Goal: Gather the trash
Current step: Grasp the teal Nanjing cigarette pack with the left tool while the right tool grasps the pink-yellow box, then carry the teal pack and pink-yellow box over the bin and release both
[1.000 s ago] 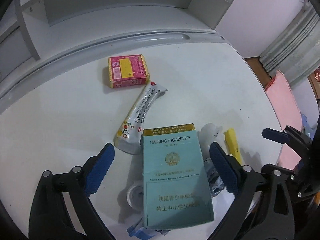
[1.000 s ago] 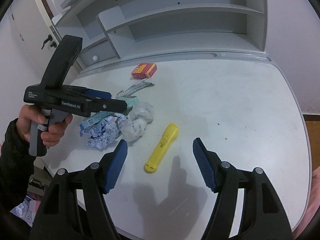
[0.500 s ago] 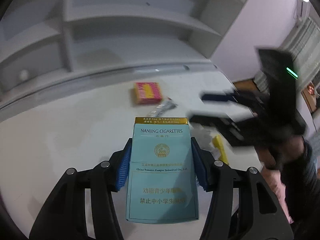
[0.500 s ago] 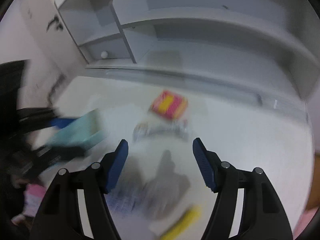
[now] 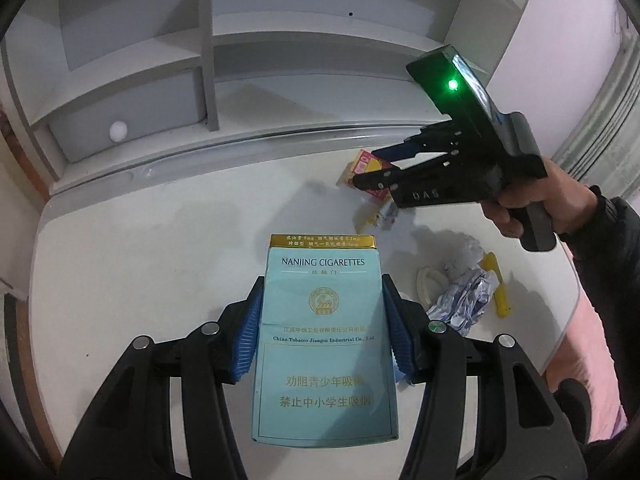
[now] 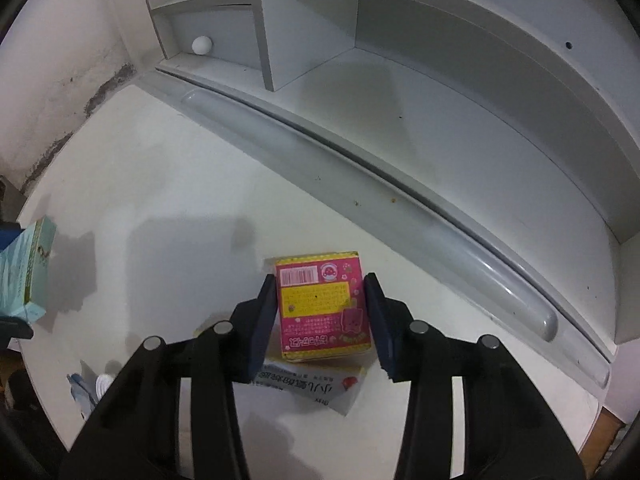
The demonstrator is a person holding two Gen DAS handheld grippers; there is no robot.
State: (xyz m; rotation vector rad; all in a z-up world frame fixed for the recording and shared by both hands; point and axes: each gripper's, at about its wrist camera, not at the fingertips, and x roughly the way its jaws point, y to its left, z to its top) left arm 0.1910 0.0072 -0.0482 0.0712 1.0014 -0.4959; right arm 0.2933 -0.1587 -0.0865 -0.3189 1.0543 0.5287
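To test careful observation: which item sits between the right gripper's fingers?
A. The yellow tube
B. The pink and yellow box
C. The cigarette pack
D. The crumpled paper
B: in the right wrist view the pink and yellow box lies between the right gripper fingers; the left gripper holds the cigarette pack.

My left wrist camera sits close behind the left gripper (image 5: 322, 328), looking forward and down across the table (image 5: 160, 248) toward the shelf (image 5: 208, 52). My right wrist camera looks the same way from lower and nearer, right over the pink box (image 6: 322, 304). Both views share the shelf, the table, the cigarette pack (image 5: 324, 340) and that box.
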